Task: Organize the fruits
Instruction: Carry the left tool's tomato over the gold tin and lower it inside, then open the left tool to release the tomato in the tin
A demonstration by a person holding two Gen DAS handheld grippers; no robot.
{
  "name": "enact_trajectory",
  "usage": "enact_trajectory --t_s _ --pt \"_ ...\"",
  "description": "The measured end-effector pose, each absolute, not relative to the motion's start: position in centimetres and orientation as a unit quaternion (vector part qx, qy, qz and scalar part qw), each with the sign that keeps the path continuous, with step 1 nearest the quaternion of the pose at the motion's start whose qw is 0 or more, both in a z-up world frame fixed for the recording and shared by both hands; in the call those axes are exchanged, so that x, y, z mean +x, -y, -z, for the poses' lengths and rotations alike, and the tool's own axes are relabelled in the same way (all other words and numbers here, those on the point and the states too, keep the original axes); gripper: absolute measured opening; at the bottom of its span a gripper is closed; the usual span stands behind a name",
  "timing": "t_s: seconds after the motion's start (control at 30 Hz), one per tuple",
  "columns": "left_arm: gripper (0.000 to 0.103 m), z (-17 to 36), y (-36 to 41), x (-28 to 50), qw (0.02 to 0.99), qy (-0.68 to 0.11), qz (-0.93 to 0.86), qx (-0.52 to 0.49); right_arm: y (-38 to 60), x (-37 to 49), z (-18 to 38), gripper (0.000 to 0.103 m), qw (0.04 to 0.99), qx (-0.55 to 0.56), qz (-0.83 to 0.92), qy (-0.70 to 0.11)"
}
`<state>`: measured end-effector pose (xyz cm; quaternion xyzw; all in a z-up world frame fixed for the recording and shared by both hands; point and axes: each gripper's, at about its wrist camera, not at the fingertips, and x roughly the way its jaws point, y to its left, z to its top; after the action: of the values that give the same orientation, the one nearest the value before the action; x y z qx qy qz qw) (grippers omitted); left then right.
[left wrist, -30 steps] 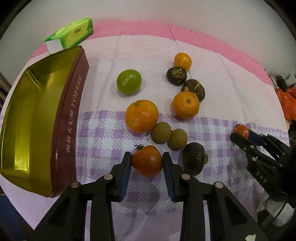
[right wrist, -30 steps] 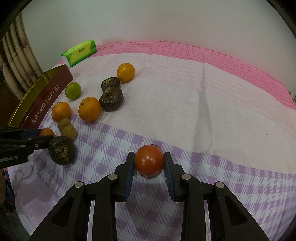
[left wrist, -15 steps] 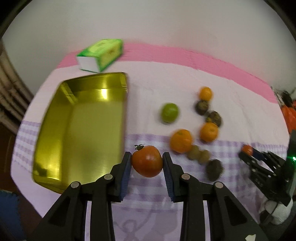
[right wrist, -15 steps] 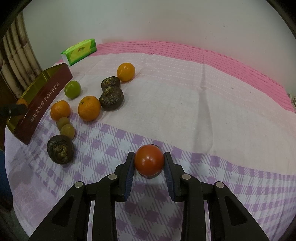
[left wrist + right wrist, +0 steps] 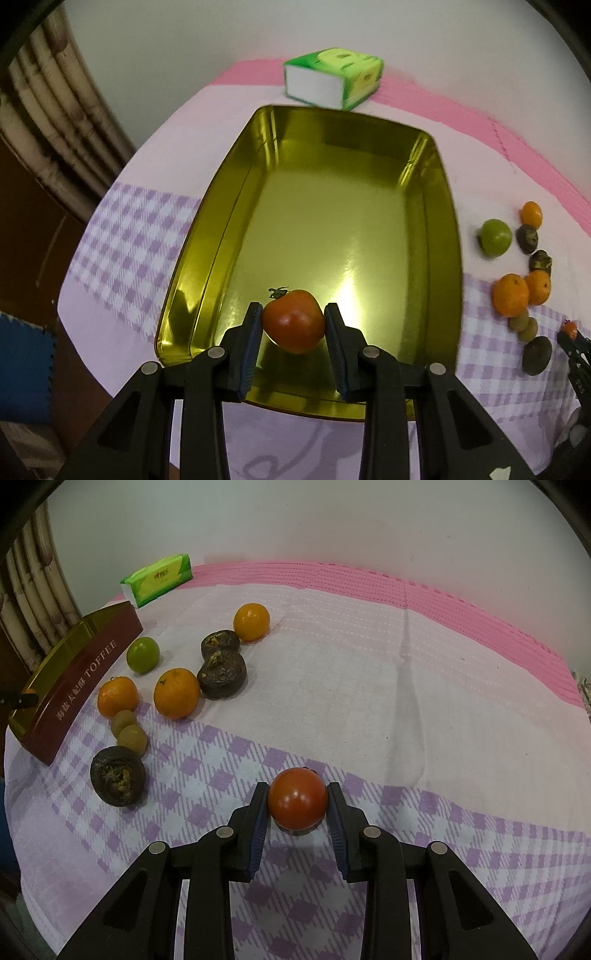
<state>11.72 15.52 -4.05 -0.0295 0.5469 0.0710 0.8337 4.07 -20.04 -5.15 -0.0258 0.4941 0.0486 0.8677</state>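
Left hand-held gripper (image 5: pixel 293 326) is clamped on a red tomato (image 5: pixel 293 325), held above the near end of the gold toffee tin (image 5: pixel 434 206); this view alone shows the tin's bare interior. Right hand-held gripper (image 5: pixel 297 805) grips a second tomato (image 5: pixel 297 798) over the checked cloth (image 5: pixel 406 812), with loose oranges (image 5: pixel 176 692) ahead-left; only here is the tin's lettered side visible.

Gold tin (image 5: pixel 229 206); red tomato (image 5: pixel 293 325) (glossy)

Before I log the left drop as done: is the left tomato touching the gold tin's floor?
Cannot tell. In the left wrist view the left gripper is shut on the tomato over the tin, but whether a gap remains beneath it is not visible.
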Motion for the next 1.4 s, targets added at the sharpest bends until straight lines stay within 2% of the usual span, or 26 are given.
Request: enact_trajectory --t_s 1.0,1.17,1.4 --pt "0.031 4.8 -15.4 11.3 0.833 -0.549 -0.068 -0.024 19.8 4.2 5.1 0.032 0.866 -0.032 -0.044 -0.497" --pt "0.057 3.2 -16.1 10.7 0.849 -0.521 -0.074 -0.042 19.7 4.3 5.1 0.032 0.865 -0.033 -0.042 -0.499" --pt "0.060 0.9 -17.0 9.6 0.872 -0.480 -0.087 -0.046 19.6 4.4 5.2 0.032 0.863 -0.034 -0.040 -0.502"
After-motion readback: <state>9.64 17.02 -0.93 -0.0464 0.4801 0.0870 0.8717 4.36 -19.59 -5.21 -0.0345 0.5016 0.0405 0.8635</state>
